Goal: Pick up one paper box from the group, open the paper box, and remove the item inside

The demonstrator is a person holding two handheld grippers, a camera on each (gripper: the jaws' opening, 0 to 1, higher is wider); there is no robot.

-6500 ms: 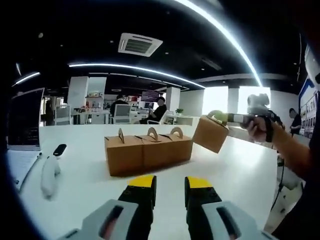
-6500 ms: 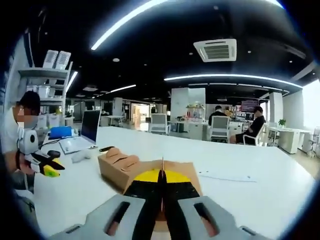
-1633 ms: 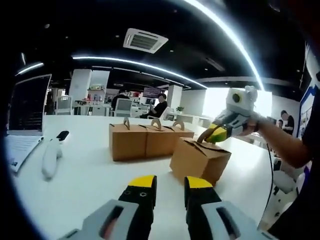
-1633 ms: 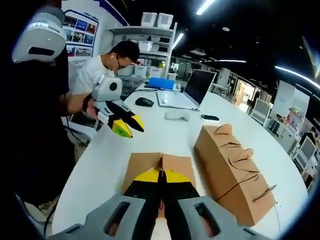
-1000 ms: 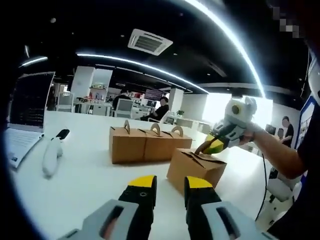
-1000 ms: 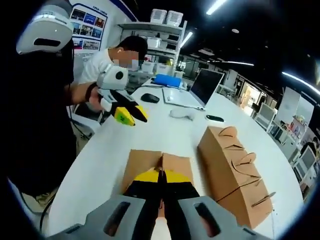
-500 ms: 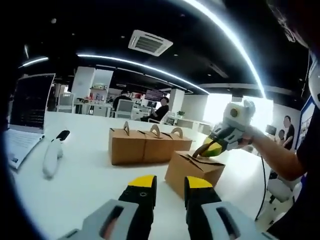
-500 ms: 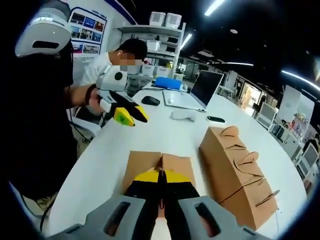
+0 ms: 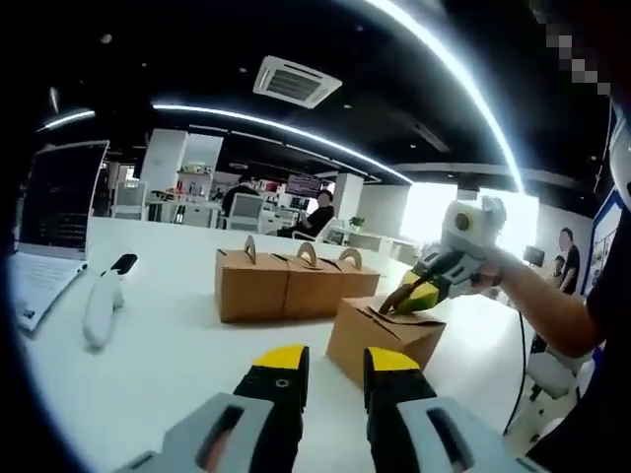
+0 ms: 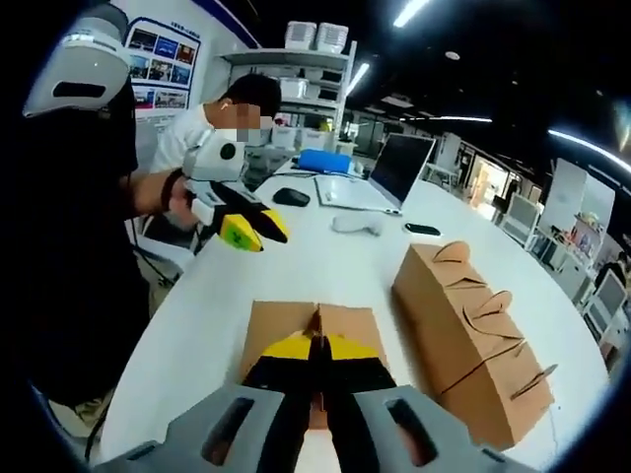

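The single paper box [image 9: 385, 335] rests on the white table [image 9: 168, 365], its top handle pinched in the right gripper [image 9: 412, 294]'s closed jaws. At ten o'clock stand three more boxes [image 9: 294, 284]. The left gripper [image 9: 330, 370] hovers before it, jaws parted and empty.

One box apart from the row

Single brown paper box [image 9: 385, 335] resting on white table [image 9: 168, 355], just beside the row of three boxes [image 9: 296, 284]; top flaps closed, handle tab pinched between right gripper [image 10: 316, 345] tips; row boxes upright, side by side, arched handles raised, lids shut.
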